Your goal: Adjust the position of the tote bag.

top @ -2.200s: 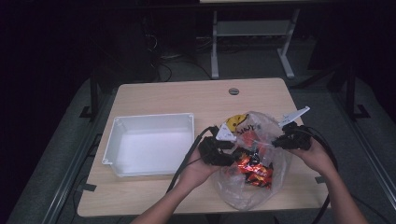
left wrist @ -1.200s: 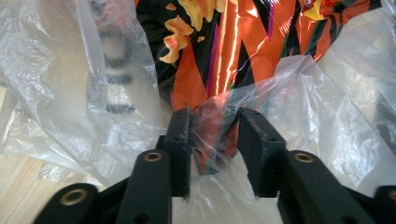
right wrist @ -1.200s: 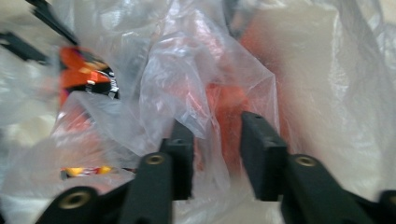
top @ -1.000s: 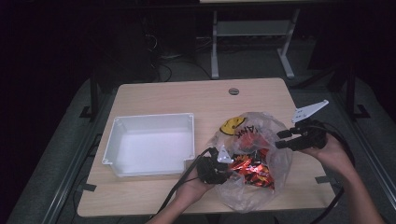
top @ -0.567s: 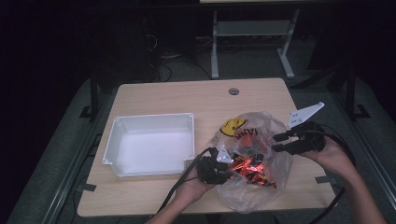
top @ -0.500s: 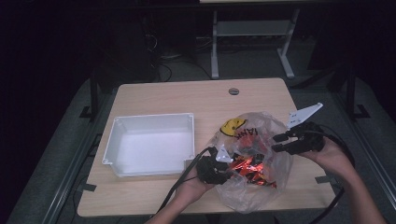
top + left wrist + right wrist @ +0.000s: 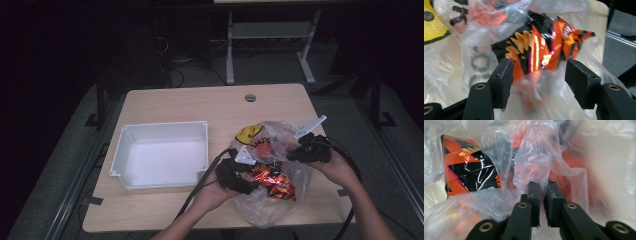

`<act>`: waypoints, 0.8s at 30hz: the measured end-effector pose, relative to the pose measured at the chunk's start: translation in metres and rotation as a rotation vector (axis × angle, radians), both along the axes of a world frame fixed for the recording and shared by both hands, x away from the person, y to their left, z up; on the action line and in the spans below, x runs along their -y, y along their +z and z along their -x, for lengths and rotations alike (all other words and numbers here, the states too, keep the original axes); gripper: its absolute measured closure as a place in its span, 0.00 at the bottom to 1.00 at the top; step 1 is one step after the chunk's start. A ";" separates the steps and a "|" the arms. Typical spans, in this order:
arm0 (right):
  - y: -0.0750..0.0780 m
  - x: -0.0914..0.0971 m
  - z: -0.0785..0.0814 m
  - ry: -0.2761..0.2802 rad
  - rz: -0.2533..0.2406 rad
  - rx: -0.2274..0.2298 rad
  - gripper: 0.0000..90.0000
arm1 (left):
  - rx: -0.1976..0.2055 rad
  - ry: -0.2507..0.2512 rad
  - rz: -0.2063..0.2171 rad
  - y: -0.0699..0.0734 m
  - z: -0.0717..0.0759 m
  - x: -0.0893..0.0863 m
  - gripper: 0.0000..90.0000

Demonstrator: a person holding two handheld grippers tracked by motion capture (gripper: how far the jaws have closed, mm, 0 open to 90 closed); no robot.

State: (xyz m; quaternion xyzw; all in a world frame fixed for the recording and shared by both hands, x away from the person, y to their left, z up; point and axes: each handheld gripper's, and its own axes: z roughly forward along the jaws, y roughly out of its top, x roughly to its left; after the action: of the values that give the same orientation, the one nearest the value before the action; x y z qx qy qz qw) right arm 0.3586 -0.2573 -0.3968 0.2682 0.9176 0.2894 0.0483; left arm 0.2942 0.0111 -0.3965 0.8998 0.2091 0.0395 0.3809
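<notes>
Right gripper (image 7: 541,192) jaws pinch clear plastic bag (image 7: 280,137) film near table's right edge; left gripper (image 7: 537,75) jaws spread wide around orange snack packet (image 7: 541,50)

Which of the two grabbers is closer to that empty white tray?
The left. The left gripper sits just off the white tray's right edge, at the clear plastic bag. The right gripper is at the bag's far side, pinching its plastic.

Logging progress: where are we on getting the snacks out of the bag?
Done: nothing, white bin empty. In hand: right gripper pinches the plastic bag; left gripper open around the orange snack packet inside. Left: grip, pull out, likely bin it.
</notes>
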 end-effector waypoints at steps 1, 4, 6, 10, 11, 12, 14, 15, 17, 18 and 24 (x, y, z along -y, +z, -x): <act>-0.001 -0.001 0.000 0.004 -0.004 -0.008 0.95 | 0.007 0.016 -0.005 -0.001 -0.006 0.002 0.49; 0.004 0.000 0.002 0.000 -0.007 0.010 0.95 | 0.030 0.041 -0.010 0.000 -0.011 0.003 0.64; 0.013 0.002 0.001 -0.014 -0.012 0.037 0.95 | 0.060 0.078 -0.023 0.003 -0.017 0.004 0.79; 0.028 0.008 -0.008 -0.063 -0.038 0.077 0.95 | 0.110 0.133 -0.028 0.010 -0.032 0.011 0.92; 0.029 0.009 -0.016 -0.083 -0.041 0.091 0.94 | 0.140 0.161 -0.044 0.012 -0.040 0.016 0.95; 0.029 0.009 -0.016 -0.083 -0.041 0.091 0.94 | 0.140 0.161 -0.044 0.012 -0.040 0.016 0.96; 0.025 0.010 -0.024 -0.114 -0.040 0.094 0.94 | 0.153 0.187 -0.050 0.013 -0.047 0.021 0.97; 0.023 0.011 -0.026 -0.130 -0.041 0.090 0.94 | 0.167 0.207 -0.062 0.012 -0.052 0.023 0.97; 0.017 0.013 -0.034 -0.156 -0.028 0.088 0.93 | 0.159 0.223 -0.078 0.010 -0.061 0.027 0.97; 0.014 0.013 -0.037 -0.171 -0.026 0.081 0.93 | 0.160 0.228 -0.090 0.009 -0.063 0.027 0.97; -0.003 0.018 -0.054 -0.223 0.009 0.039 0.94 | 0.118 0.239 -0.136 -0.004 -0.072 0.030 0.98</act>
State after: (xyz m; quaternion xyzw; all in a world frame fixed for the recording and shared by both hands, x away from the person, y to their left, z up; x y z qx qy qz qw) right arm 0.4127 -0.2755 -0.3999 0.3626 0.8823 0.2834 0.0989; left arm 0.3659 -0.0191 -0.4002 0.8883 0.2890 0.1516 0.3231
